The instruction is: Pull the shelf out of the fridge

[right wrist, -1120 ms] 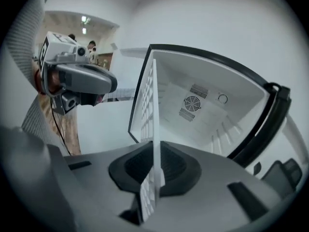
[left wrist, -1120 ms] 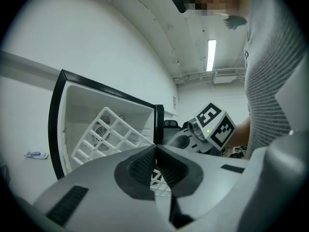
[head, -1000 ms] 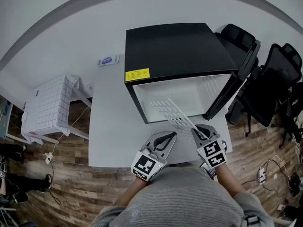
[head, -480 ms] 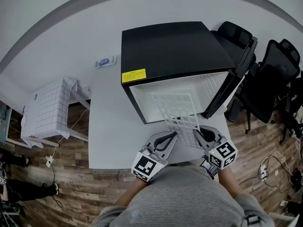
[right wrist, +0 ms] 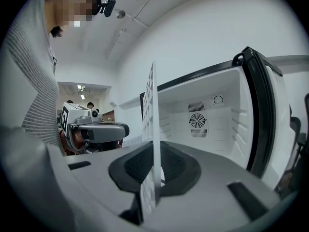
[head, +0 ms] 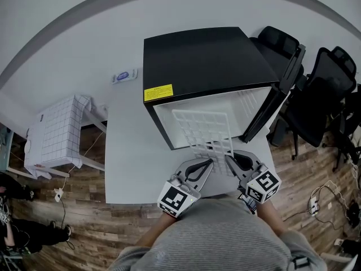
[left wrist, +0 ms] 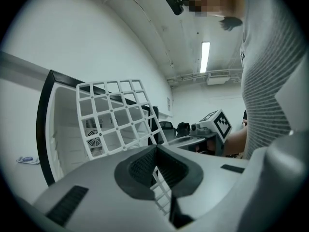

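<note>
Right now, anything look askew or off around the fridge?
Only the shelf: it's tilted far off level at the fridge mouth, standing near upright on edge between the right tongs, unlike the level rail ribs on the fridge wall. The left tongs grip it too. Nothing spilled or broken that I can see.

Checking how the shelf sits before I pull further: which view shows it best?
Head view: nearly the whole white shelf shows as a grid before the open fridge. The left gripper view shows part of the grid, tilted; the right gripper view shows it only edge-on.
</note>
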